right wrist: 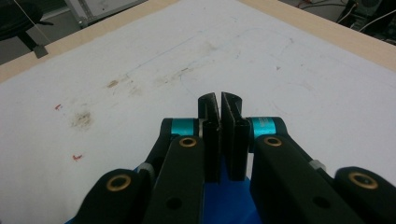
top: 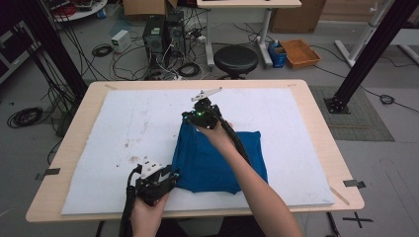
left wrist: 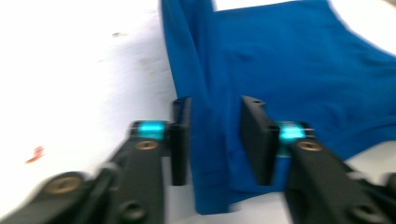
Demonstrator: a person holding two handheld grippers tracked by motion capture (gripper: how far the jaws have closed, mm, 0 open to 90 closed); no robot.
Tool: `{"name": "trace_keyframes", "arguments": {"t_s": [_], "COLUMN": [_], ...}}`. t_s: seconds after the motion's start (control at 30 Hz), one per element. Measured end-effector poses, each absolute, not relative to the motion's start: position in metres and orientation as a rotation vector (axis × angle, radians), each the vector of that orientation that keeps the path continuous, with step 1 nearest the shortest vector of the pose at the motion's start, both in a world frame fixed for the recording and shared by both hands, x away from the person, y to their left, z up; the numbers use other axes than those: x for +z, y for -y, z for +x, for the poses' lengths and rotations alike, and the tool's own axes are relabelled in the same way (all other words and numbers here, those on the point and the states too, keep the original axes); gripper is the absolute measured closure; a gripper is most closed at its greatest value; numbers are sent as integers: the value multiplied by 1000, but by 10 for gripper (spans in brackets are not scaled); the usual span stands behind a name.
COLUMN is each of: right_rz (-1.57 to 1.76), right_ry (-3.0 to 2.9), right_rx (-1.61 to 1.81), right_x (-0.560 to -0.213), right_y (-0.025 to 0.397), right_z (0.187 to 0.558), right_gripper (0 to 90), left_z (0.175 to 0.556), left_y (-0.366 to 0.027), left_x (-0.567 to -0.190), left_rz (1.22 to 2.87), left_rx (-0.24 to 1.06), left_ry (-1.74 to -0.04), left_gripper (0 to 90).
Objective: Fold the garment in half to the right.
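the folded blue cloth garment (top: 217,158) sits centre-bottom of the high view on the white foam mat (top: 123,128). the right gripper (top: 205,116) is clamped on its far edge, though the pinch itself is hidden. the left gripper (left wrist: 215,140) is spread around a blurry fold, so it might only catch one layer.

High view: even, diffuse room light, no hard shadows; white mat (top: 148,123) bright, floor behind dimmer, upper left of the frame darkest. Soft overall, low detail. A green indicator glows on the right gripper (top: 202,114).

Left gripper view: heavy motion blur across the whole frame; blue cloth (left wrist: 289,70) edges smeared, mat at left blown out to near white, cyan bands on the jaws streaked.

Right gripper view: sharpest of the three; jaws crisp at centre, lower corners soft, mat evenly lit, stains legible.
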State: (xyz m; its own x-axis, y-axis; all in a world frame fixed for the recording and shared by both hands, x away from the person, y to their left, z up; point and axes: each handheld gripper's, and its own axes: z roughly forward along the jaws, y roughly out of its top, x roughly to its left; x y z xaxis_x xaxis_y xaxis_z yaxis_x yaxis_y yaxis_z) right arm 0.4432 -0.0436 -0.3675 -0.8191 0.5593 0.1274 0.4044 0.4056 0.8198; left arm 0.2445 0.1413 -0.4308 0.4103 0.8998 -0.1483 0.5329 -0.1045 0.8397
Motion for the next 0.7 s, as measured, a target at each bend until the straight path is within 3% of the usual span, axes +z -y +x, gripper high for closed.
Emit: {"name": "trace_keyframes", "arguments": {"t_s": [0.27, 0.53, 0.6, 0.7], "right_rz": [847, 855, 848, 850], "right_ry": [-2493, -2492, -2491, -2494], "right_rx": [1381, 1379, 1382, 1376], "right_x": [-370, -370, -369, -369], "right_y": [40, 40, 40, 40], "right_z": [442, 442, 442, 442], "right_gripper": [874, 874, 874, 874], "left_z": [246, 250, 251, 252], "left_y": [-145, -144, -141, -143], "left_x": [-446, -450, -453, -453], "left_rz": [1807, 1812, 1835, 1840], "left_rx": [569, 587, 565, 542], "left_ry": [-1311, -1320, -1319, -1298], "left_gripper": [426, 389, 425, 608]}}
